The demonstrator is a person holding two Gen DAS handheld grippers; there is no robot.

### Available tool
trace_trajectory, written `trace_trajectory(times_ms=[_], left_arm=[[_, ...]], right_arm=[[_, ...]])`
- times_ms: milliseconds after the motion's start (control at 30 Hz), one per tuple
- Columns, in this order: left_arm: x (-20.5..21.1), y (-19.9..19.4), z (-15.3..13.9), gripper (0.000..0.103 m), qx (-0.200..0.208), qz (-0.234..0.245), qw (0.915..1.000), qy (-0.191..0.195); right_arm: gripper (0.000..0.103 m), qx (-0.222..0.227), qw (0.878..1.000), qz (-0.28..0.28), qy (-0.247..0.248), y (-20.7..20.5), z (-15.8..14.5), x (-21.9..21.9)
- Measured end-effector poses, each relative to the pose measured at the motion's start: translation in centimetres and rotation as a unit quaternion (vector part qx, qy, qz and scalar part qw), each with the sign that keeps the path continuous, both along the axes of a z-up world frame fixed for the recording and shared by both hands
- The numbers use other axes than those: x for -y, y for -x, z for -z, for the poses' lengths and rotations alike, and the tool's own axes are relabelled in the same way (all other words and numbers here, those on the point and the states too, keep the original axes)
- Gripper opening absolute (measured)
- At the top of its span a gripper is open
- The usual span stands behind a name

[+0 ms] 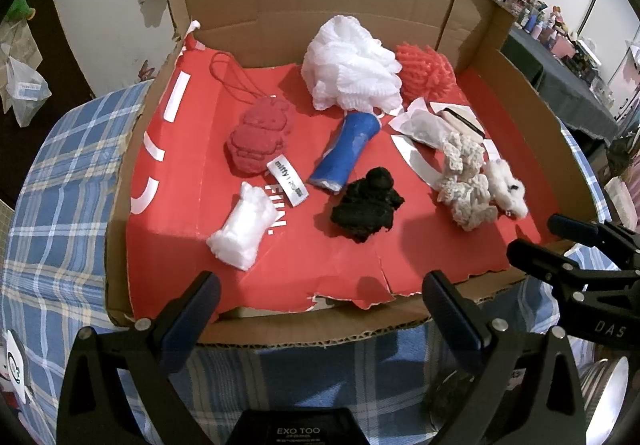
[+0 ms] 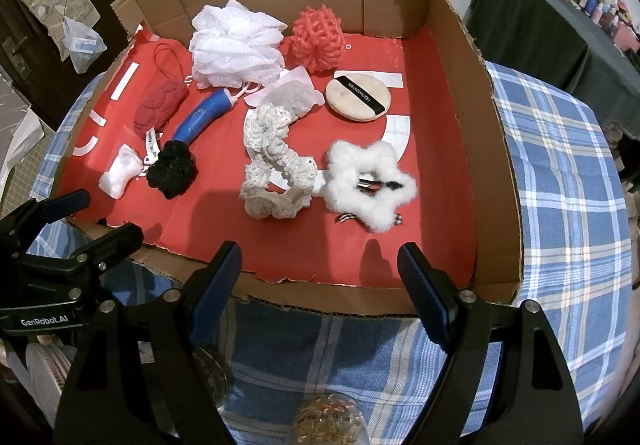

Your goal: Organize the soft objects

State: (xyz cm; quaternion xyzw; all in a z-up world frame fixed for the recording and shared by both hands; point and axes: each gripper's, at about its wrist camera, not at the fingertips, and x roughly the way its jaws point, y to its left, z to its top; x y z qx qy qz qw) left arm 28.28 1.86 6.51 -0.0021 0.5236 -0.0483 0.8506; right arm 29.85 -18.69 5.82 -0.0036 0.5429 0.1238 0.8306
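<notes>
- Shallow cardboard box [image 2: 496, 149], corrugated edges torn at the near rim, sits on a blue plaid cloth [image 2: 560, 173]; its floor is lined with glossy red paper [image 2: 432, 165] printed in white.
- White mesh bath pouf [image 2: 236, 41], ruffled and airy, lies at 11 o'clock in the right wrist view; a coral netted sponge [image 2: 318, 39], open lattice, sits just beside it at 12.
- Round beige powder puff [image 2: 357, 98] with a black ribbon band lies flat at 1 o'clock.
- Blue tube [image 2: 206, 116], smooth and slightly bent, long axis running from 7 to 1 o'clock, its upper end towards the pouf.
- Red knitted piece [image 2: 160, 107], bumpy, with a thin loop cord, at 10 o'clock.
- Black fuzzy scrunchie [image 2: 173, 169] touches the tube's lower end; a small white crinkled bundle [image 2: 120, 173] lies near it at 9.
- Cream crocheted band [image 2: 272, 161], lacy and twisted, centre; a fluffy white star-shaped clip [image 2: 370, 185] just beside it on the right.
- Left gripper [image 1: 322, 299] hovers over the near rim, fingers spread wide, holding nothing.
- Right gripper [image 2: 320, 265] likewise spread wide and empty at the near rim.
</notes>
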Motion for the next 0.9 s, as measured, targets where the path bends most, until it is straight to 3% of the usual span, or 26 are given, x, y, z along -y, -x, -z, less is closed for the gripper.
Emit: trace_trajectory(times_ms=[900], left_arm=[[-0.14,0.10,0.09,0.103,0.001,-0.003,1.0000,0.001]], right_arm=[[0.080,0.002,1.000,0.003,-0.001,0.11,-0.16,0.08]])
